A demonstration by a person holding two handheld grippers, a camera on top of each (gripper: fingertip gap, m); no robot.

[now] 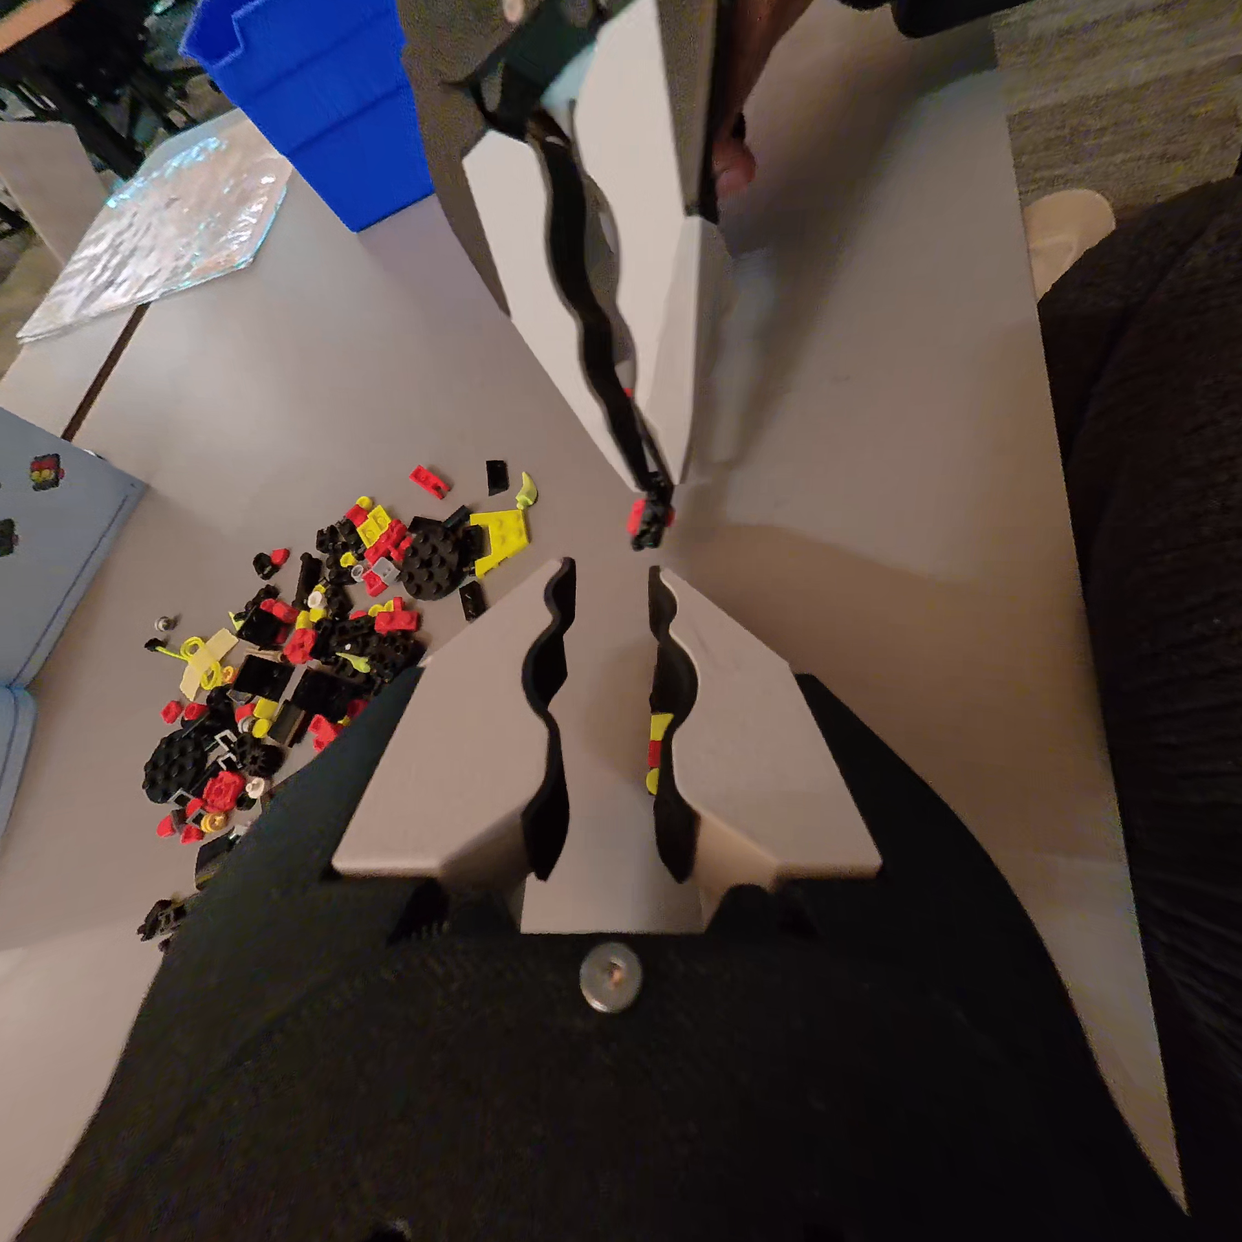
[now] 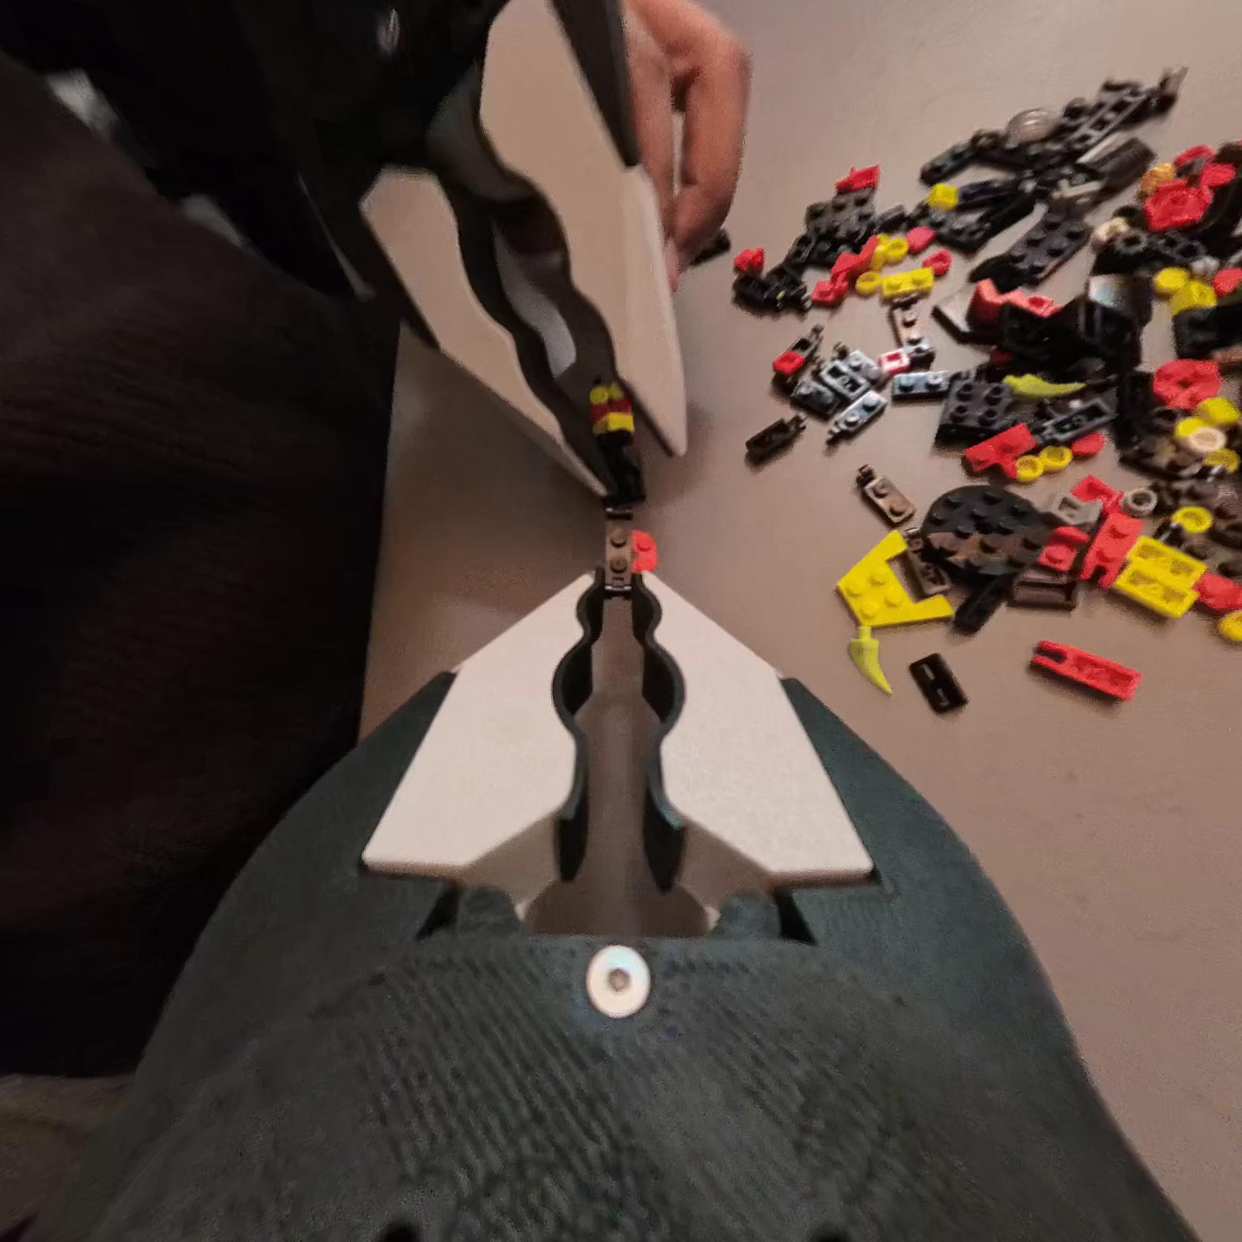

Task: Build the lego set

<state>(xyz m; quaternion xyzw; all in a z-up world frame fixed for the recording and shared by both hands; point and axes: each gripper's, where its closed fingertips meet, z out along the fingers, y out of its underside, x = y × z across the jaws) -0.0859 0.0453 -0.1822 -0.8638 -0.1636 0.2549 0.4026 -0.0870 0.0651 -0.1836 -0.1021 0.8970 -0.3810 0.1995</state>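
My right gripper (image 2: 617, 579) is shut on a small dark plate with a red piece on it (image 2: 618, 554), held just above the grey table (image 2: 739, 874). My left gripper (image 2: 635, 474) points at it tip to tip, jaws nearly closed, with a small black, yellow and red assembly (image 2: 608, 417) between its pads. The two builds almost touch end to end. In the left wrist view my left gripper (image 1: 611, 568) shows that assembly (image 1: 660, 739) against its right pad. The right gripper (image 1: 662, 487) comes in from above with its red and black piece (image 1: 645, 521).
A pile of loose black, red and yellow bricks (image 1: 322, 645) lies left of the grippers; in the right wrist view the pile (image 2: 1042, 336) is on the right. A blue bin (image 1: 316, 101), a clear plastic bag (image 1: 168, 222) and a pale box (image 1: 40, 537) stand behind. A person's dark clothing (image 2: 168, 470) borders the table. The tips of both grippers are at nearly the same place.
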